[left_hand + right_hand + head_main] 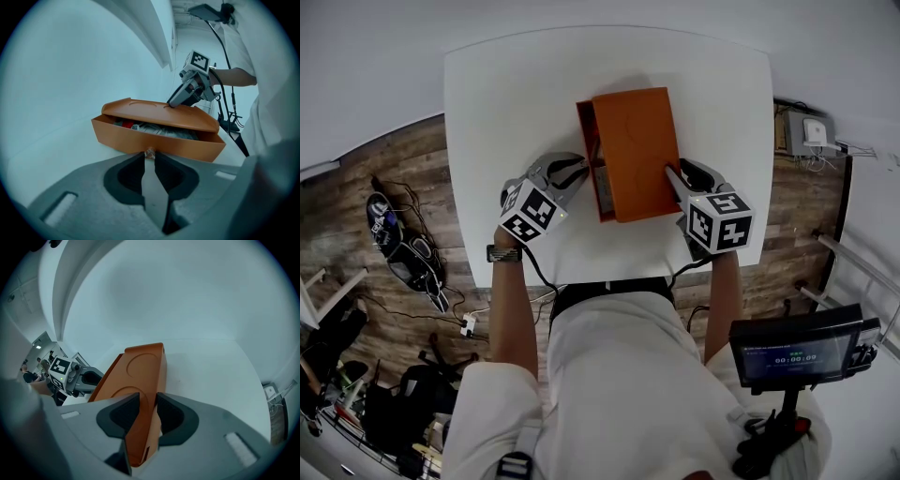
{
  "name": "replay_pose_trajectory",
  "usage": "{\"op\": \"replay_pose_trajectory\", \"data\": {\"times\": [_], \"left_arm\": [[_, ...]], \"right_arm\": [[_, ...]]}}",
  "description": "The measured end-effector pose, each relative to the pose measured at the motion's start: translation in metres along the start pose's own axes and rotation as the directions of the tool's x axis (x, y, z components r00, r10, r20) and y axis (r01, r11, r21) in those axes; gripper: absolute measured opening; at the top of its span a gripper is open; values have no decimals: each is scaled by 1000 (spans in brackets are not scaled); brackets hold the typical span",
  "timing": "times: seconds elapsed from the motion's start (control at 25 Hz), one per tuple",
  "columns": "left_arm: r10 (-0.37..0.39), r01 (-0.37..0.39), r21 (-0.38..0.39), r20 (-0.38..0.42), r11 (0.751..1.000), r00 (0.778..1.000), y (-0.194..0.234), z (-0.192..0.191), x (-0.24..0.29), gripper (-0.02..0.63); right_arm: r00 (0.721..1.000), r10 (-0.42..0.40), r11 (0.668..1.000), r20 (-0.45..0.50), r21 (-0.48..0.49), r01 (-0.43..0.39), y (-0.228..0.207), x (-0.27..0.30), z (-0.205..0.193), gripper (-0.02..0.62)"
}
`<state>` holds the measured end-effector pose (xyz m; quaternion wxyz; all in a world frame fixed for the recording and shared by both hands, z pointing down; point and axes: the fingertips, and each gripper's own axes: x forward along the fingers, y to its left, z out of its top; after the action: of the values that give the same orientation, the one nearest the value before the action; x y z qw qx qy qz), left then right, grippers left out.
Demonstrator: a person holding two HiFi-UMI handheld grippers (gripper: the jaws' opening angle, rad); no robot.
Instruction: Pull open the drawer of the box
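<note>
On the white desk (pixel 506 112), the orange box (pixel 637 141) has its drawer (pixel 140 138) partly out leftward, the left hand-held gripper (pixel 149 156) clamped on its small knob (pixel 149 152), the right hand-held gripper (pixel 149 397), jaws slightly apart, astride the box's top right edge.

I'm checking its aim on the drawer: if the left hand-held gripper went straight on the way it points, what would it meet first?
The small knob on the orange drawer front, already between the tips of the left hand-held gripper; behind it, the front itself.
</note>
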<state>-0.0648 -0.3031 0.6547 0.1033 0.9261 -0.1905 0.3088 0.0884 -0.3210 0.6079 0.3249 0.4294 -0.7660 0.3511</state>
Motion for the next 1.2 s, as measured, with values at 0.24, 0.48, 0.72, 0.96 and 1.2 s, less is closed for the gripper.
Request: {"op": "replay_pose_trajectory", "data": {"times": [0.24, 0.48, 0.72, 0.96, 1.2], "left_arm": [[21, -21, -21, -7, 1000, 1000, 5, -12, -13, 72], [33, -33, -36, -7, 999, 999, 8, -21, -21, 72], [45, -46, -38, -22, 998, 999, 12, -30, -30, 72], [59, -60, -46, -40, 997, 997, 14, -37, -39, 72], [69, -71, -61, -39, 996, 997, 15, -38, -39, 72]], "right_arm": [[1000, -3, 1000, 3, -2, 3, 0, 0, 1, 123], [1000, -8, 1000, 3, 1, 8, -1, 1, 0, 123], [1000, -1, 1000, 4, 4, 1, 2, 3, -1, 123], [1000, 4, 1000, 3, 2, -4, 2, 2, 0, 123], [1000, 1, 1000, 0, -1, -1, 2, 3, -1, 123]]}}
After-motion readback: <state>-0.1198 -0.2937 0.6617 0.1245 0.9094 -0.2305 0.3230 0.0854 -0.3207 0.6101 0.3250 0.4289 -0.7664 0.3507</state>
